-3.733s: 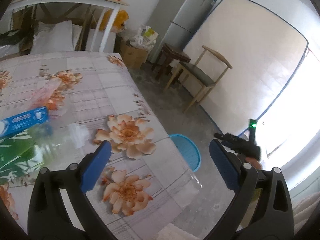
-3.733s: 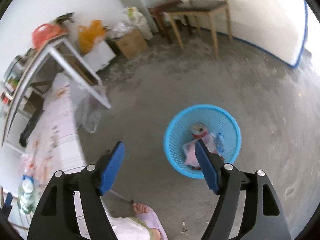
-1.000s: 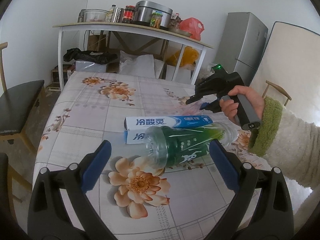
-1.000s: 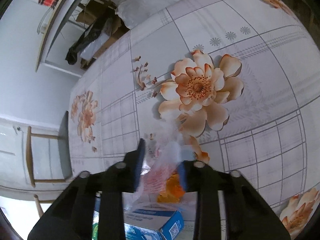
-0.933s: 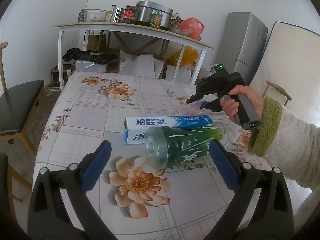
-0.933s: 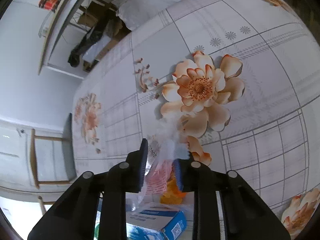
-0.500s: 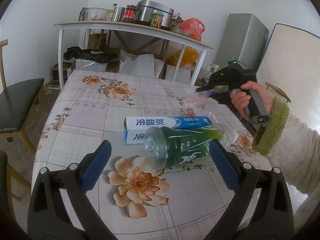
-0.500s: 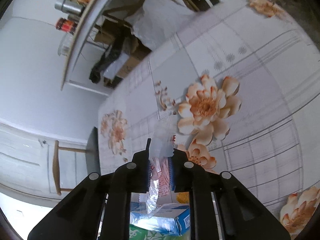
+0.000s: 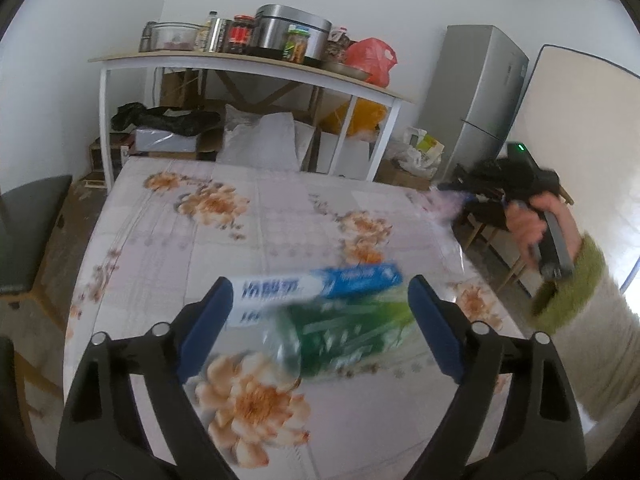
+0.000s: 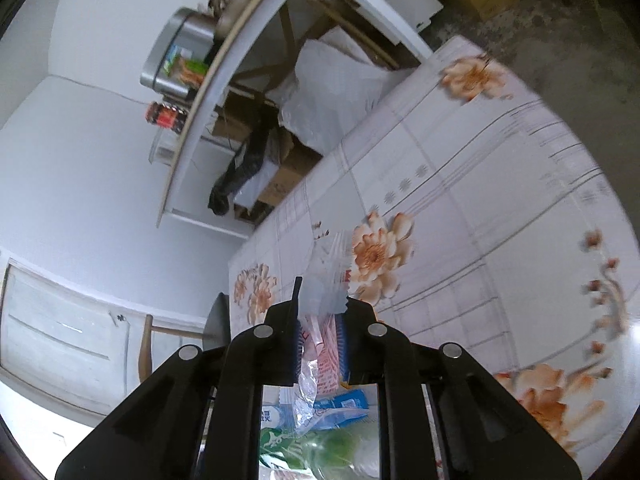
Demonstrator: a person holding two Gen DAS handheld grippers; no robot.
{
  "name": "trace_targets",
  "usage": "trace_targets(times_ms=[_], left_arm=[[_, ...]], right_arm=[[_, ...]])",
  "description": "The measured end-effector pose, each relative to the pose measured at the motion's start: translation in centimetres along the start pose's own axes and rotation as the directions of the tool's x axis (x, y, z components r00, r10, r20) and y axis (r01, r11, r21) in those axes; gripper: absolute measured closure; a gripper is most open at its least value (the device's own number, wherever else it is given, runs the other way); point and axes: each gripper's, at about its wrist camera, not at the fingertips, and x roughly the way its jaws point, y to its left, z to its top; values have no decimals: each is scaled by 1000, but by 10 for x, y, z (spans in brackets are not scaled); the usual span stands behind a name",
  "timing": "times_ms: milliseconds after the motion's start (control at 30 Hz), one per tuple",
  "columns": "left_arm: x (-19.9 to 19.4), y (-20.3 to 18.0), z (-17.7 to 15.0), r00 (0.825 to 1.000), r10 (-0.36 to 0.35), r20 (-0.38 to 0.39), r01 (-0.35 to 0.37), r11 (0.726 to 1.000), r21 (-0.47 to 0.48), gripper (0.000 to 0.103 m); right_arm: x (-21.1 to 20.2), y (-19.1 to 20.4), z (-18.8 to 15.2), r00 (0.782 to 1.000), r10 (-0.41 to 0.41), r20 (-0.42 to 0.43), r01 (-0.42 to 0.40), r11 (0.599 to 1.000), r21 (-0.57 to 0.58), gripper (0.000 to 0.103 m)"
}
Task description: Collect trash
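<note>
My left gripper (image 9: pixel 320 320) is open and empty, low over the floral table (image 9: pixel 288 208). A green plastic bottle (image 9: pixel 344 336) lies on its side between the blue fingers, with a blue-and-white toothpaste box (image 9: pixel 320 284) just behind it. My right gripper (image 10: pixel 320 340) is shut on a clear plastic wrapper with red print (image 10: pixel 324 300) and holds it above the table. In the left wrist view the right gripper (image 9: pixel 464 196) shows at the far right table edge with the wrapper (image 9: pixel 440 202) blurred at its tip. The box (image 10: pixel 340 404) and bottle (image 10: pixel 312 448) also show below the right fingers.
A white shelf table (image 9: pixel 248 64) with jars and a steel pot stands behind. A grey fridge (image 9: pixel 476 96) and a mattress (image 9: pixel 580 128) are at the right. A dark chair (image 9: pixel 28 220) stands at the left. Bags and boxes lie under the shelf.
My right gripper has lifted the wrapper off the table and carried it right, toward the table's edge. My left gripper has moved forward and down, so the bottle now sits between its fingers.
</note>
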Motion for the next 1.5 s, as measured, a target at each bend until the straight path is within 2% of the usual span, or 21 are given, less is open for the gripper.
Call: trace_targets(times_ms=[100,200,300,333,367,400,433,467,567,600,700,833,1000,1100,1133,1200,1267,1367,1500], left_arm=[[17,-4,30,998,-52,-42,52,999,4,21],[52,-6,62,979,-154,-136,151,988,-31,26],[105,-7,89,931,-265,-252,250,964,-93,31],[129,-9,95,904,-297,-309,274,955,-115,32],[144,-11,95,885,-307,-350,283,952,-120,32],[168,-15,96,859,-306,-411,283,952,-118,33],[182,-17,94,840,-305,-448,284,952,-116,33],[206,-21,90,803,-304,-512,286,951,-116,33],[252,-25,73,748,-238,-620,218,970,-110,38],[266,-27,68,734,-213,-645,199,975,-96,40],[290,-29,60,708,-159,-688,172,984,-50,45],[305,-39,51,675,-101,-731,169,985,20,53],[313,-54,48,667,-12,-745,160,979,128,62],[317,-59,47,668,25,-744,156,973,173,76],[318,-62,47,664,28,-747,160,971,179,84],[318,-65,46,659,29,-752,169,968,185,93],[315,-68,49,667,33,-745,173,965,197,97],[308,-74,54,689,28,-724,176,963,205,102],[297,-85,69,740,29,-672,166,960,224,103]], right_arm=[[-20,-1,-5,999,-11,34,12,1000,-29,89],[-36,-2,-13,997,-29,66,34,997,-70,89],[-48,0,-21,994,-50,97,61,992,-113,89],[-52,0,-25,992,-58,108,72,989,-127,89],[-57,-3,-27,992,-60,114,75,988,-135,89],[-61,-4,-30,990,-63,123,81,986,-146,89],[-63,-4,-32,989,-67,129,86,985,-151,89],[-64,-5,-32,988,-71,137,92,983,-157,89],[-72,-13,-36,986,-70,153,95,983,-158,89],[-74,-16,-36,985,-69,155,93,983,-156,89],[-80,-27,-37,985,-64,159,87,986,-141,89],[-88,-40,-34,983,-67,171,88,989,-122,89],[-93,-49,-33,982,-62,180,82,991,-105,89],[-93,-55,-35,982,-56,179,73,993,-91,89],[-93,-58,-35,982,-54,179,70,994,-84,89],[-96,-60,-36,982,-50,180,65,995,-79,89],[-99,-63,-38,982,-47,184,61,995,-73,89],[-106,-65,-39,980,-46,195,60,996,-68,89],[-118,-67,-41,975,-44,219,60,996,-65,89]])
